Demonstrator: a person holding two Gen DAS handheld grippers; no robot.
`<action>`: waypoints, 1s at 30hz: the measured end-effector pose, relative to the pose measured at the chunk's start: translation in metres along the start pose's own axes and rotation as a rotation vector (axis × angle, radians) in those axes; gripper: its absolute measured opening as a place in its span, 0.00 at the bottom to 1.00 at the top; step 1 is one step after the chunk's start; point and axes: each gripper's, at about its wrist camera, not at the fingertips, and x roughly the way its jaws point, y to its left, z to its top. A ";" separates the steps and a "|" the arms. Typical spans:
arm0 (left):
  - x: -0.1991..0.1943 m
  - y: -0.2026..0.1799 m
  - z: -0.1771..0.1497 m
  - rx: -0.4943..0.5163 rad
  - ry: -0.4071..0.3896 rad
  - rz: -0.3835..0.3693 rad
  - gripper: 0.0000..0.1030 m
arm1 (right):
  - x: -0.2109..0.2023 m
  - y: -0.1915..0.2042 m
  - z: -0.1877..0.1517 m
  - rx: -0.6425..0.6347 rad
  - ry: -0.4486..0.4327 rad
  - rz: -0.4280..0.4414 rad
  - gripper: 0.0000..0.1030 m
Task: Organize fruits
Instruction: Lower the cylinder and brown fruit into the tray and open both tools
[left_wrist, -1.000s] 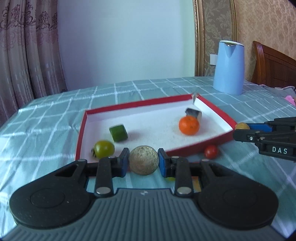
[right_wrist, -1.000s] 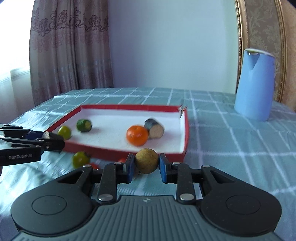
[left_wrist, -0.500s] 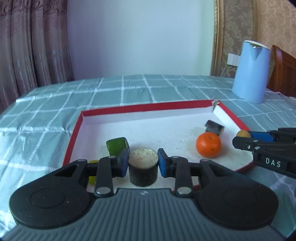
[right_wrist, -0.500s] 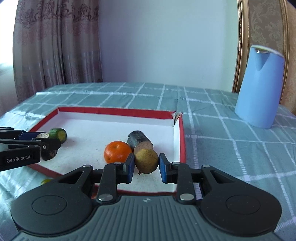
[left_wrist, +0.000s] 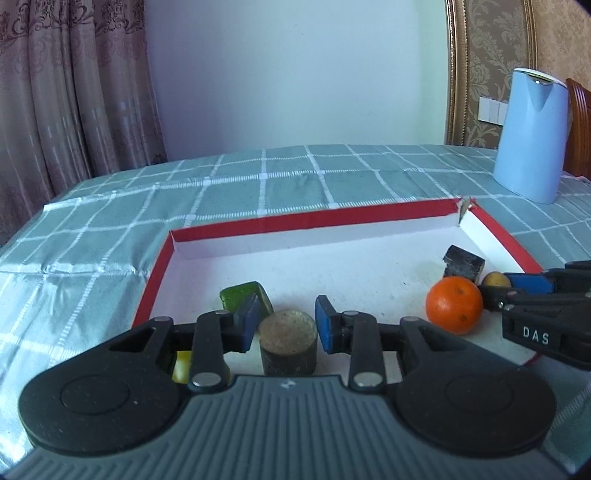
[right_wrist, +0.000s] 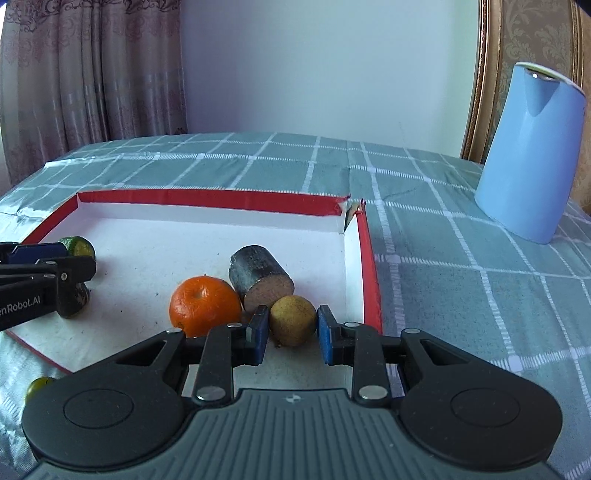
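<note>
**Two fruits carried into the red-rimmed tray**

The left gripper (left_wrist: 284, 326) is clamped on a short, dark-skinned cylinder of cut fruit (left_wrist: 288, 345), its pale cut face up, held just over the white floor at the near edge of the tray (left_wrist: 310, 219). The piece stands upright between the blue pads, which looks like the way to set it down flat without it rolling. The right gripper (right_wrist: 290, 328) is closed on a small, round, yellow-brown fruit (right_wrist: 293, 320), low over the tray's near right corner, close inside its right wall. Both grips look firm, and I judge both pieces are about to be let go, so this is the placing step.

Inside the tray, a tangerine (right_wrist: 205, 305) sits near the middle of the near edge, just left of the right gripper's fruit. A second dark cylinder piece (right_wrist: 260, 278) lies on its side behind them, its cut face turned forward, touching or nearly touching the tangerine. A green cut piece (left_wrist: 245, 301) rests towards the tray's left side, just behind the left gripper's left pad. These crowd the right gripper's landing spot: the round fruit may roll against the tangerine once freed.

Outside the tray's near edge, a small yellow-green fruit (right_wrist: 38, 386) lies on the checked tablecloth (right_wrist: 443, 266), not yet gathered. A blue jug (right_wrist: 532, 155) stands well beyond the tray's far right corner, out of the way.
</note>
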 end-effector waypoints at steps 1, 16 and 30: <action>0.001 0.000 0.001 0.000 -0.001 0.002 0.31 | 0.001 0.000 0.000 -0.001 0.001 0.000 0.26; 0.004 0.009 -0.001 -0.050 -0.001 0.048 0.88 | -0.001 0.000 -0.002 0.011 -0.016 0.004 0.46; -0.002 0.013 -0.004 -0.066 -0.018 0.041 1.00 | -0.017 -0.005 -0.004 0.050 -0.096 0.022 0.71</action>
